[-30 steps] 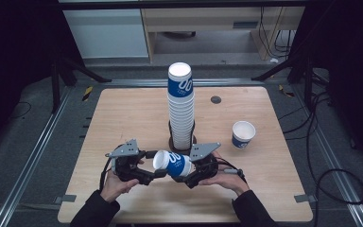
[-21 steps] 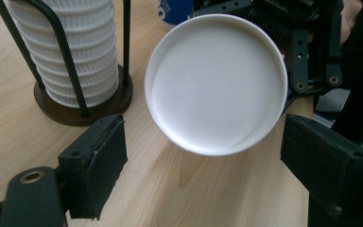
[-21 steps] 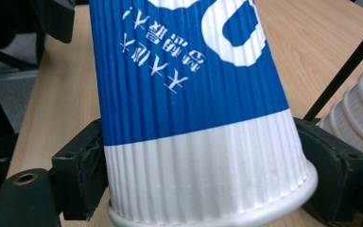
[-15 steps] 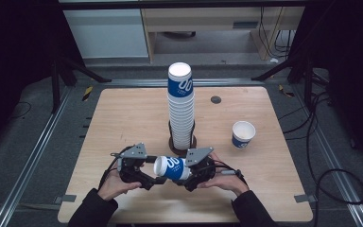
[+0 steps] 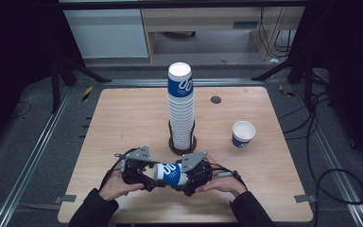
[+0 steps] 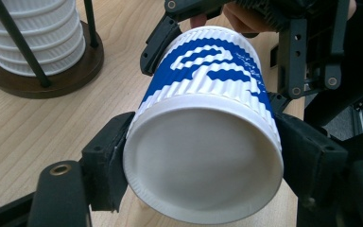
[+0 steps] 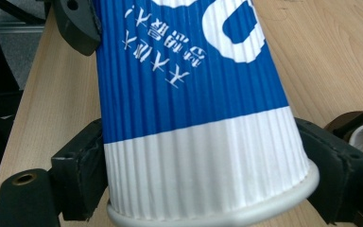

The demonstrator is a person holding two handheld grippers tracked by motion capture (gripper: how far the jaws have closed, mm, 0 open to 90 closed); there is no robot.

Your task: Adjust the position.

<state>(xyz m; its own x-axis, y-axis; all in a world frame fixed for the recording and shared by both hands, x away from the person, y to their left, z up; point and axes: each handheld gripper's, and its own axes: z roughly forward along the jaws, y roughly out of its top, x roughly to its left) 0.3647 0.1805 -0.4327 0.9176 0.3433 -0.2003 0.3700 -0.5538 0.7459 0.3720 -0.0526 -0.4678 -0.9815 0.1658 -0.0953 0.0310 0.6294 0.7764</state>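
A blue-and-white ribbed paper cup [image 5: 170, 174] lies on its side just above the table, near the front edge, held from both ends. My left gripper [image 5: 155, 176] is shut on the base end; the left gripper view shows the white base [image 6: 203, 161] wedged between its two black jaws. My right gripper [image 5: 182, 179] is shut on the rim end, and in the right gripper view the rolled rim [image 7: 208, 213] sits between its jaws. The right gripper's jaws [image 6: 307, 52] show behind the cup.
A tall stack of matching cups [image 5: 180, 109] stands in a dark wire holder [image 5: 183, 146] just behind the grippers, at the table's middle. A single upright cup [image 5: 243, 134] stands at the right. A small black disc [image 5: 216, 99] lies near the wooden table's [image 5: 123, 118] back edge.
The left gripper has moved right and shut on the cup's base end. Both grippers have drawn closer together and shifted slightly toward the front edge.
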